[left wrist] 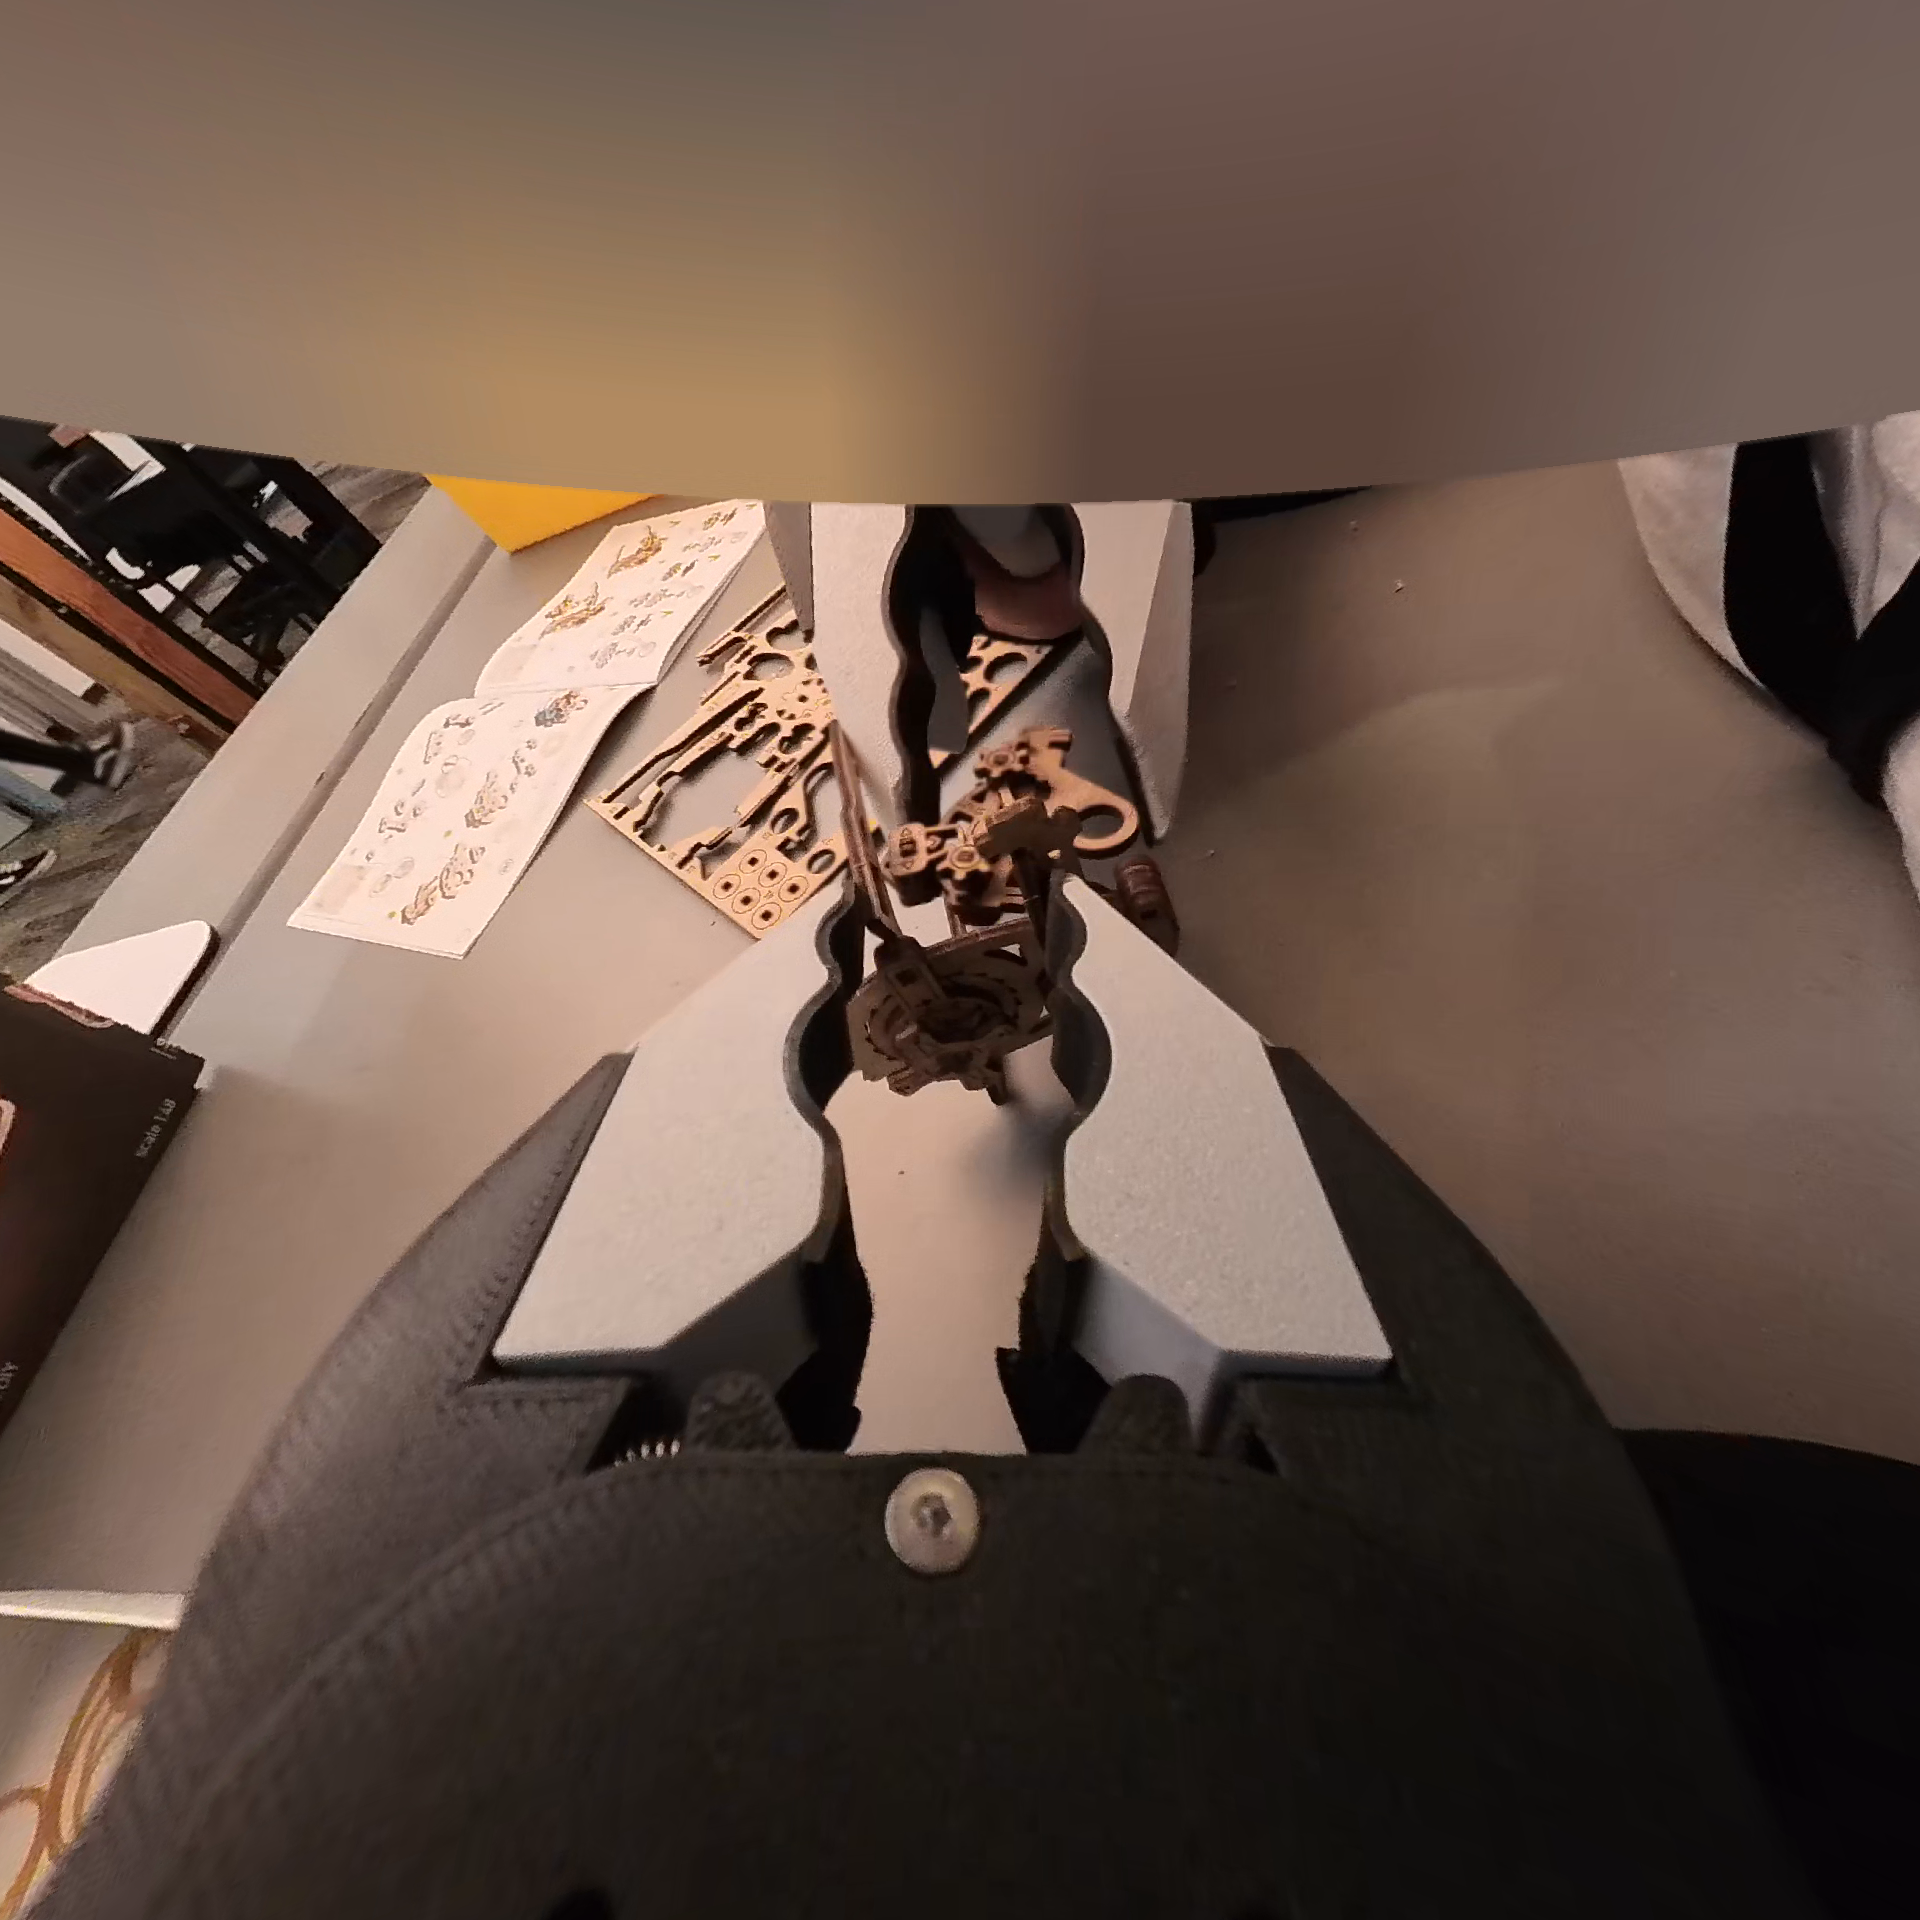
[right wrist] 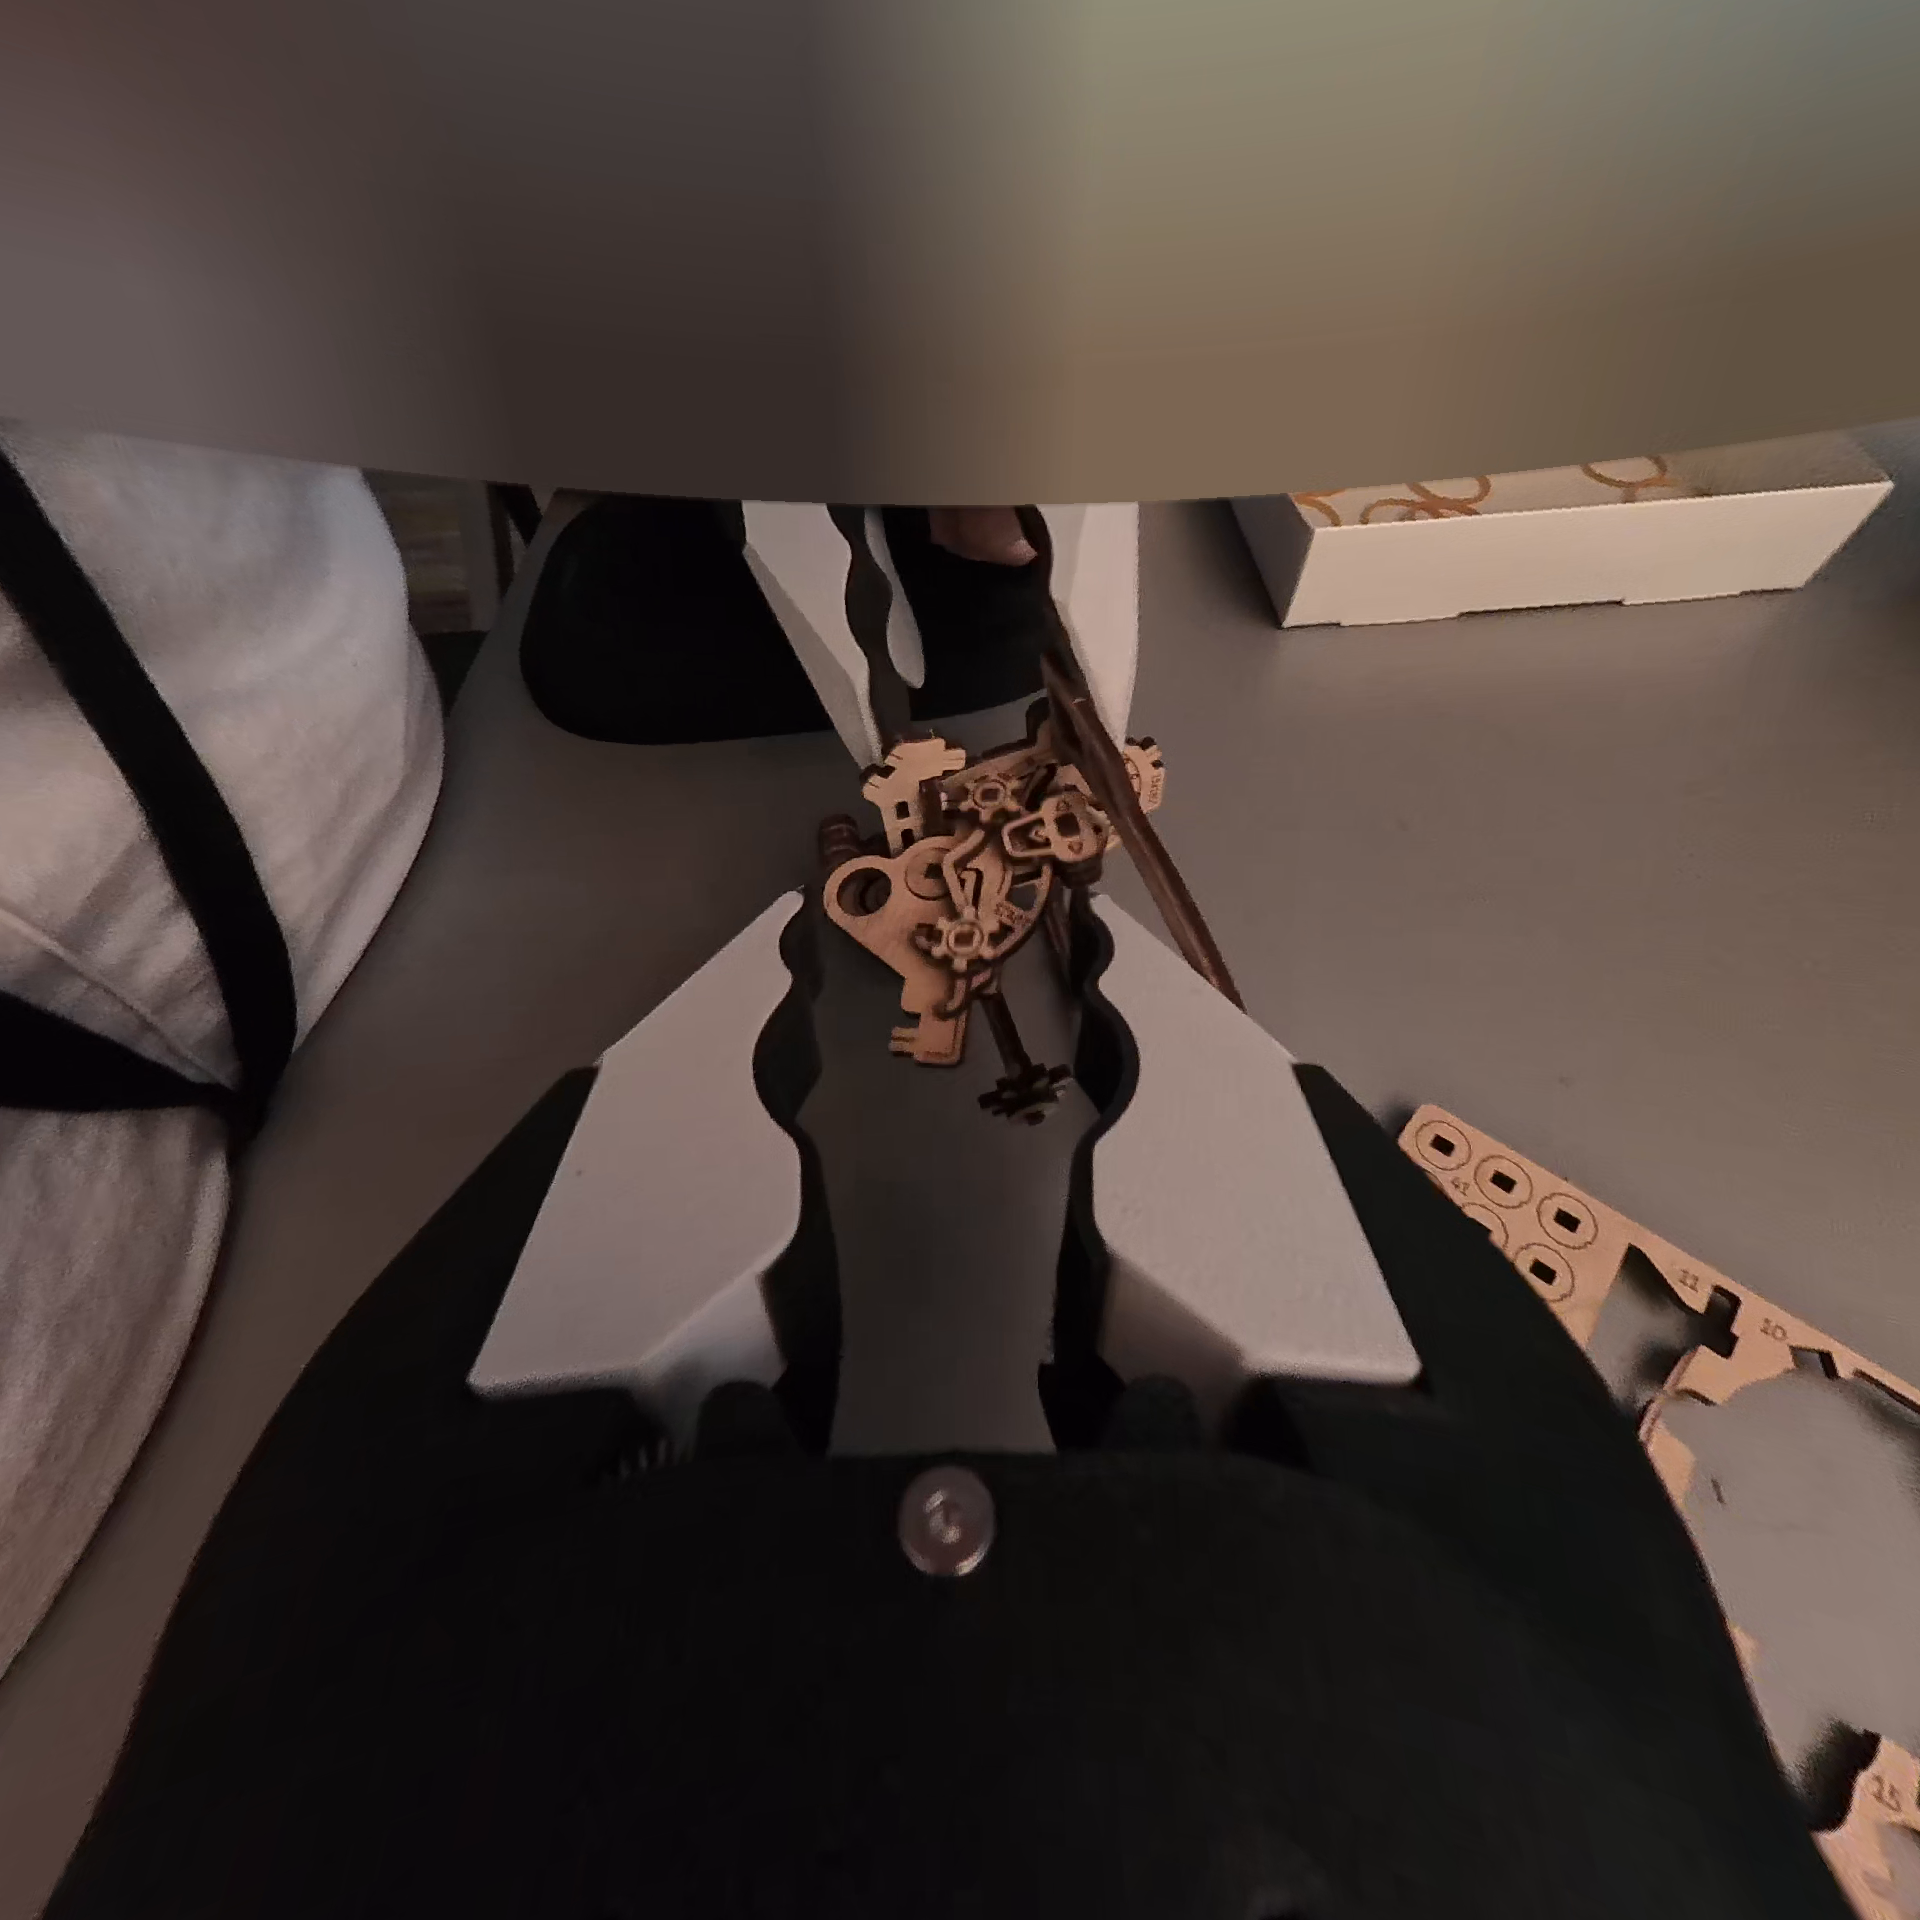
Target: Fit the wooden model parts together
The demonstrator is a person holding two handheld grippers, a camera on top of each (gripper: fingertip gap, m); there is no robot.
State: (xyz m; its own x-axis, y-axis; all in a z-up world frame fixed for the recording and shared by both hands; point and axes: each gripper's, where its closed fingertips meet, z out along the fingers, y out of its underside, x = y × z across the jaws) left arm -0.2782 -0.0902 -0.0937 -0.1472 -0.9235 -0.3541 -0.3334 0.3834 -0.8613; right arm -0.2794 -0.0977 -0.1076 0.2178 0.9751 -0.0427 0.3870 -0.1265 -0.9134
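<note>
A half-built wooden model [left wrist: 935, 1013] of gears and cut-out plates is held above the grey table [left wrist: 1455, 987], between the two grippers, which face each other. My left gripper [left wrist: 961, 914] is shut on its geared end. In the right wrist view the model [right wrist: 961, 894] shows a key-shaped plate with small cogs. My right gripper [right wrist: 951, 920] is closed on that end. A thin flat wooden strip [right wrist: 1138, 852] stands edge-on at the model's side. The right gripper also shows across from me in the left wrist view [left wrist: 1029, 826], and the left gripper in the right wrist view [right wrist: 997, 738].
An open instruction booklet [left wrist: 520, 727] and a punched-out wooden part sheet [left wrist: 717, 800] lie at the far left; the sheet also shows in the right wrist view [right wrist: 1662, 1351]. A white box [right wrist: 1558, 551], a dark box [left wrist: 73, 1195] and a person's white, black-striped garment [right wrist: 156, 779] border the table. My left and right fingertips are right by each other.
</note>
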